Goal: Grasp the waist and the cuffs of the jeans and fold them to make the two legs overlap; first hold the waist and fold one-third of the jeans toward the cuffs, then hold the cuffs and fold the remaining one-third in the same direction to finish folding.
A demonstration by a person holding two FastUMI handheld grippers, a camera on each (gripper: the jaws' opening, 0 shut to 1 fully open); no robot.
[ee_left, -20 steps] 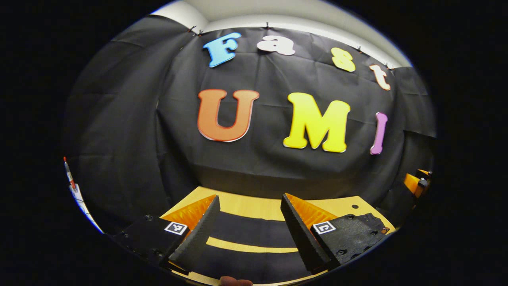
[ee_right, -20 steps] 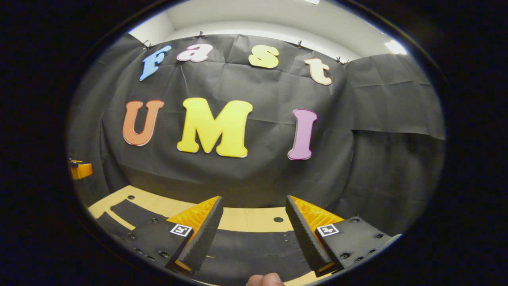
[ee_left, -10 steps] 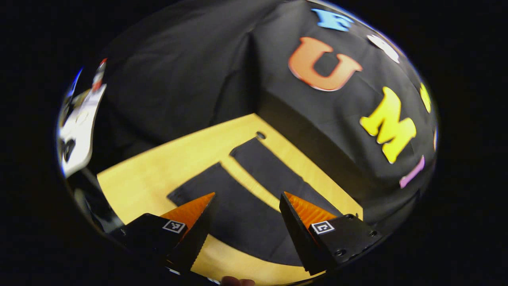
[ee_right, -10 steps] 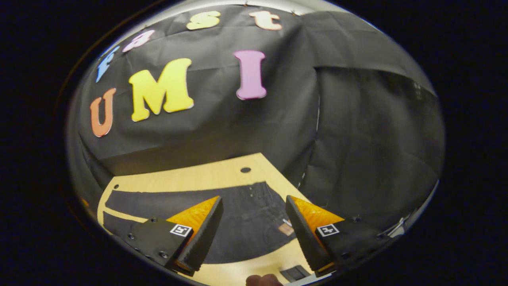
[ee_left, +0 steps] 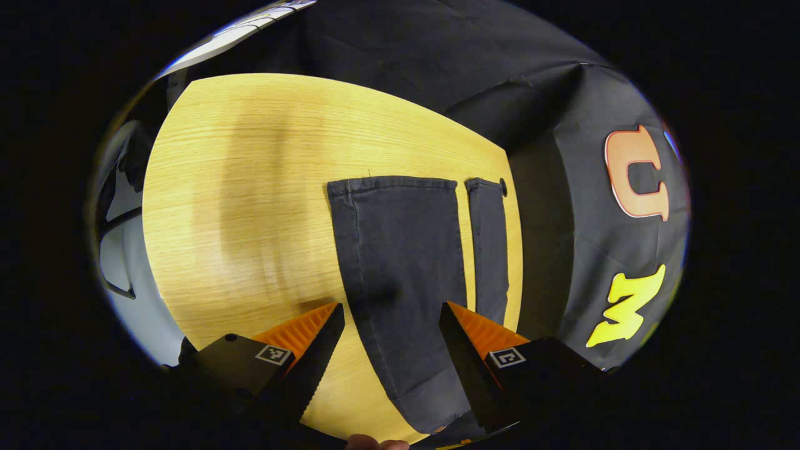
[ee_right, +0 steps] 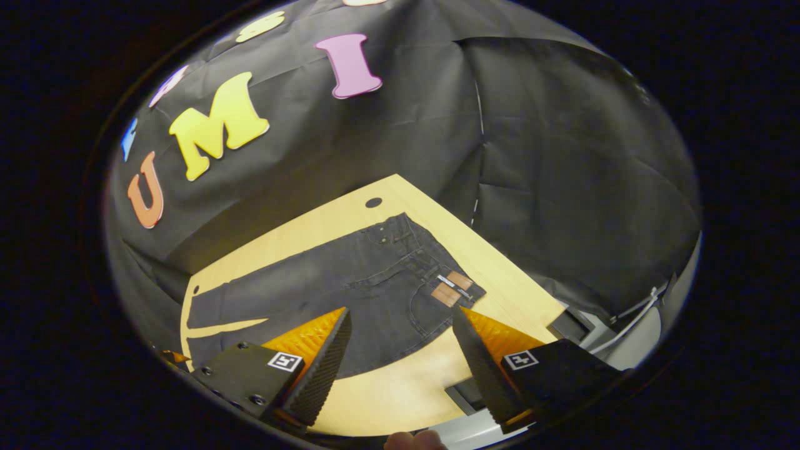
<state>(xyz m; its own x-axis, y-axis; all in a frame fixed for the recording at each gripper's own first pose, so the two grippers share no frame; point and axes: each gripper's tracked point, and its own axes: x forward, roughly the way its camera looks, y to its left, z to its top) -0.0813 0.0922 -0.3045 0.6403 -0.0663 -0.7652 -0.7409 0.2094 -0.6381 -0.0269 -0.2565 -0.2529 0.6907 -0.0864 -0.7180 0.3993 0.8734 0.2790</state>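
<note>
The jeans [ee_right: 350,287] are showing matt dark denim with stitched seams. The table [ee_left: 250,206] is showing smooth, light wood grain with a slight sheen.

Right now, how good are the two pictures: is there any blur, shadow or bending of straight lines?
Left gripper view: sharp; a soft shadow lies on the table left of the jeans, and a darker patch on the near leg; the table edge bows from the fisheye. Right gripper view: sharp too; the jeans are dim but seams and waist patch stay readable; the table edges curve.
</note>
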